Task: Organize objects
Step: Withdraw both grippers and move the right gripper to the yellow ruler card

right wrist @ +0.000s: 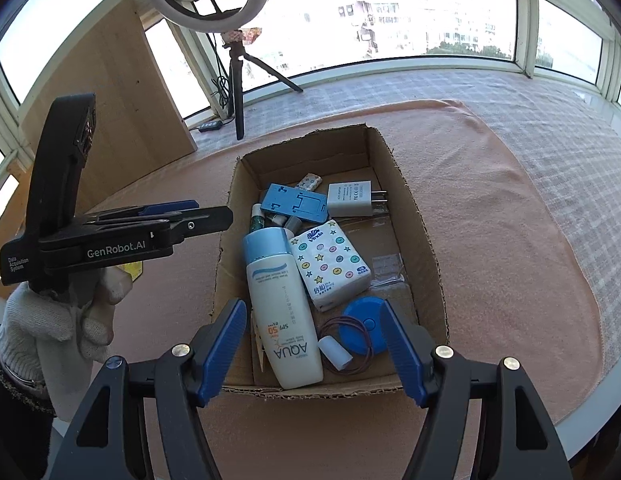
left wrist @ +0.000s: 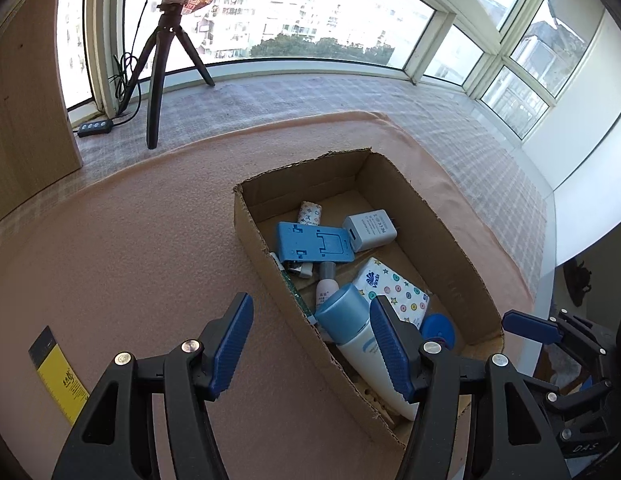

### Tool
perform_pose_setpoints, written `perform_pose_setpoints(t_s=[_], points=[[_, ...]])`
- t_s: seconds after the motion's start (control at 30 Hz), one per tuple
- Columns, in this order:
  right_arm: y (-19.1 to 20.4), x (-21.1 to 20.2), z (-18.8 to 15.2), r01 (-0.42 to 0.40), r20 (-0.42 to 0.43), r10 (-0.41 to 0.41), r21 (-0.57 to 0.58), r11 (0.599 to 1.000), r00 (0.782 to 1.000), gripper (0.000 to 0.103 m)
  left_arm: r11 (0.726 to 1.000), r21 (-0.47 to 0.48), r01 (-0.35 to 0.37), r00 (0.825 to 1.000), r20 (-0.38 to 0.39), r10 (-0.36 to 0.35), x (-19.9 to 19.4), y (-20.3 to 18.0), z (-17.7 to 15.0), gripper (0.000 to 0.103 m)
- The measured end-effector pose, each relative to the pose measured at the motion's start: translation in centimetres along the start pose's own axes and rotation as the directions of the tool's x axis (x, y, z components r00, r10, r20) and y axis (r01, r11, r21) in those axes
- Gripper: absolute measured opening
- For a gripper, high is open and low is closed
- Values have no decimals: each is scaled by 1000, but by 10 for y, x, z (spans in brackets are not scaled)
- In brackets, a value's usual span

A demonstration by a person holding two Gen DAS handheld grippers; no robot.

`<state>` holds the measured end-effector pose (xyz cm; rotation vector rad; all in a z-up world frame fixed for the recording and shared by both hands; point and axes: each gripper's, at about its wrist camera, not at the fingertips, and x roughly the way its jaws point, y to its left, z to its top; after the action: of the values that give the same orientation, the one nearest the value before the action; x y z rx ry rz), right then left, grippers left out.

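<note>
Cardboard box [right wrist: 406,184] sits on pink cloth [right wrist: 510,240], holding the sorted items; sunscreen bottle [right wrist: 284,308] lies along its left wall, tissue pack [right wrist: 330,264] touching it on the right; blue phone stand [right wrist: 296,204] and white charger [right wrist: 350,200] lie at the far end, blue round case [right wrist: 364,322] near the front wall; right gripper [right wrist: 314,344] hovers over the box's near end, jaws spread, grasping nothing, bottle base between its fingers in view; left gripper [left wrist: 310,344] is likewise released and empty, straddling the box's left wall; tripod [right wrist: 238,92] stands beyond the cloth.
</note>
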<state>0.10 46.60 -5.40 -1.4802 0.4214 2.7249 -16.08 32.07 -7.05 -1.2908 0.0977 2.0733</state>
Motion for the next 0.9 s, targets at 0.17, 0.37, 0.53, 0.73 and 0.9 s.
perform_pose_setpoints(t_s=[0.17, 0.37, 0.53, 0.73, 0.9], points=[[19, 4, 0, -14, -8, 14, -25, 1000, 1000, 65, 999, -34, -40, 999, 18, 40, -25, 21, -19, 64], [50, 11, 3, -41, -11, 41, -57, 998, 999, 65, 992, -83, -95, 995, 35, 98, -64, 57, -51, 64], [82, 20, 6, -56, -18, 54, -91, 994, 998, 65, 979, -117, -169, 984, 39, 174, -99, 92, -83, 64], [126, 38, 16, -100, -49, 94, -129, 987, 994, 65, 950, -197, -244, 966, 32, 255, -138, 144, -124, 64], [169, 58, 20, -123, -81, 109, -189, 974, 991, 65, 922, -255, -292, 951, 24, 308, -168, 183, -157, 64]])
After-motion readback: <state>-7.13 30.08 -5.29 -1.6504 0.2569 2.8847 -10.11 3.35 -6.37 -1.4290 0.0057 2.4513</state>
